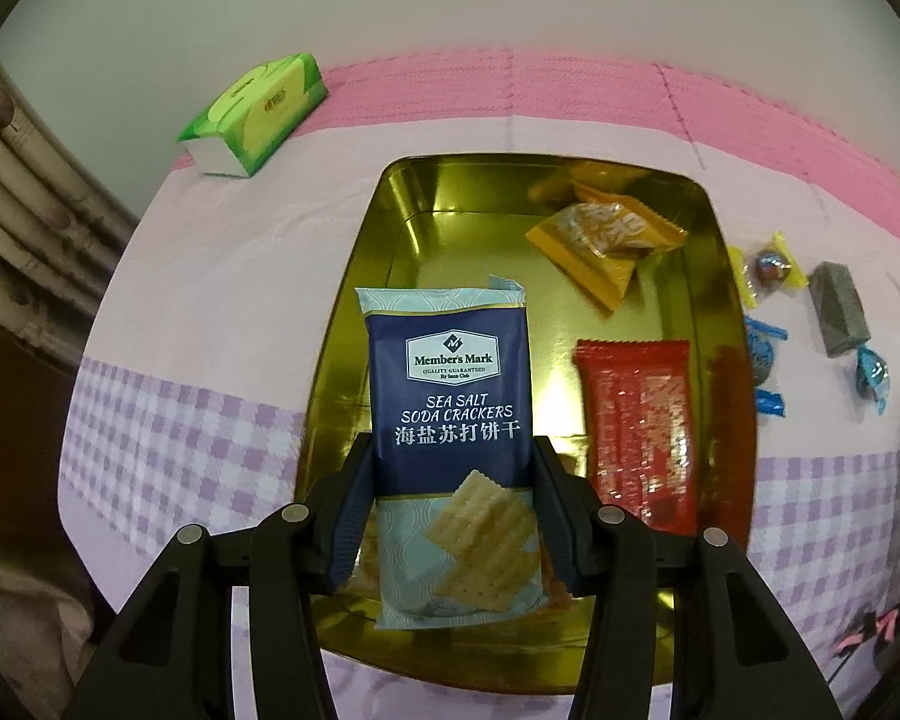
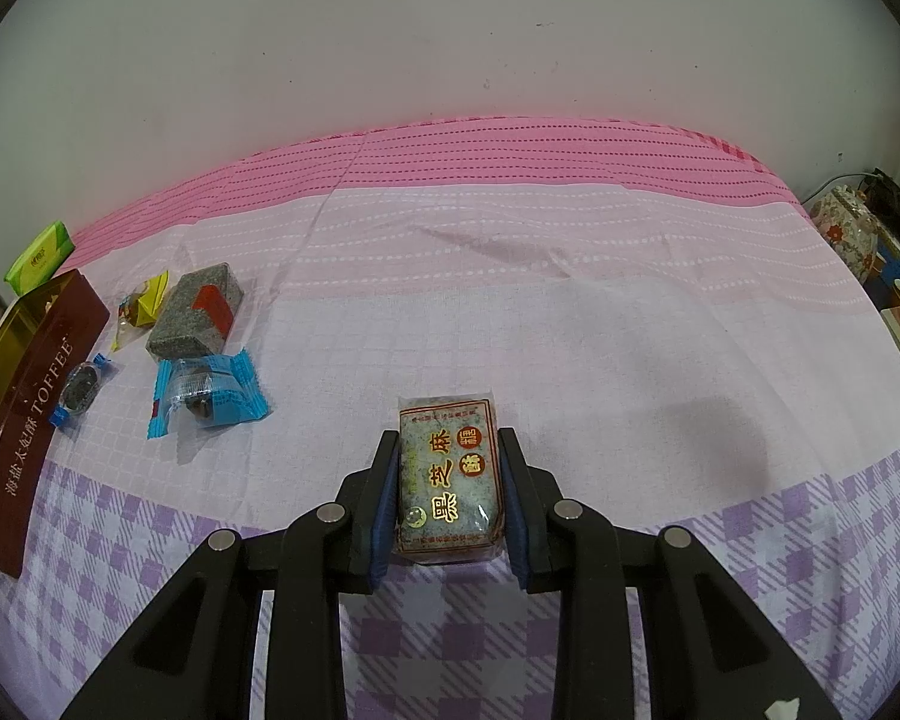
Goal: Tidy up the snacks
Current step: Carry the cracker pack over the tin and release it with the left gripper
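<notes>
Over the tin, the left gripper clamps the crackers, ready for release, while the right gripper grips a sesame cake awaiting transfer.

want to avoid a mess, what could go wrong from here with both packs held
1. The cracker pack sits between the left gripper pads by its lower half only, above the tin; it could tip or slide out crooked.
2. The red pack and orange pack already fill the tin's right side, so a drop there may pile up.
3. The right gripper squeezes the sesame cake, which might crumble.
</notes>
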The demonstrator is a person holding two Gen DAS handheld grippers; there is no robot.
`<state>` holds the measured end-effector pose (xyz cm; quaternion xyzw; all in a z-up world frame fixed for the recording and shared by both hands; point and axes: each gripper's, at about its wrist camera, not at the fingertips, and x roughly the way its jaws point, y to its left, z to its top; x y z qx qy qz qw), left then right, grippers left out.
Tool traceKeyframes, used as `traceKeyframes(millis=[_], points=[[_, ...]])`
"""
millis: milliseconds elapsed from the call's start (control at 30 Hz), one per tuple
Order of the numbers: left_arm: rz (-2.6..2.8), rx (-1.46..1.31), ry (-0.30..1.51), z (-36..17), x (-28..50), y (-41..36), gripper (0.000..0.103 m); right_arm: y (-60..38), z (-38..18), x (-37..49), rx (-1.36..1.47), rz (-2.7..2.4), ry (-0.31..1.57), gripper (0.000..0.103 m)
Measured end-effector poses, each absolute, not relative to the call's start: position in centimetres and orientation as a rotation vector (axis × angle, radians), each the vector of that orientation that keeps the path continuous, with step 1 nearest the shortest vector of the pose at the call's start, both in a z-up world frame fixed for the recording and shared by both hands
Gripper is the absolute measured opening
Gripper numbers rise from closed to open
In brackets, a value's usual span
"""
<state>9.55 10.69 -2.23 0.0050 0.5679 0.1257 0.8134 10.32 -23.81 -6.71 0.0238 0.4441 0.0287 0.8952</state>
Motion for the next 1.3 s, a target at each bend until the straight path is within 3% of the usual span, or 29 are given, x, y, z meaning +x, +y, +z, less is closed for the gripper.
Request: traceKeyframes(millis=[1300], points=[[0.227,0.058,1.209,-3.3,8.5,12.7,0.053,-23.8,-6.6,10.4,0.017,0.048,0.933,0.030]])
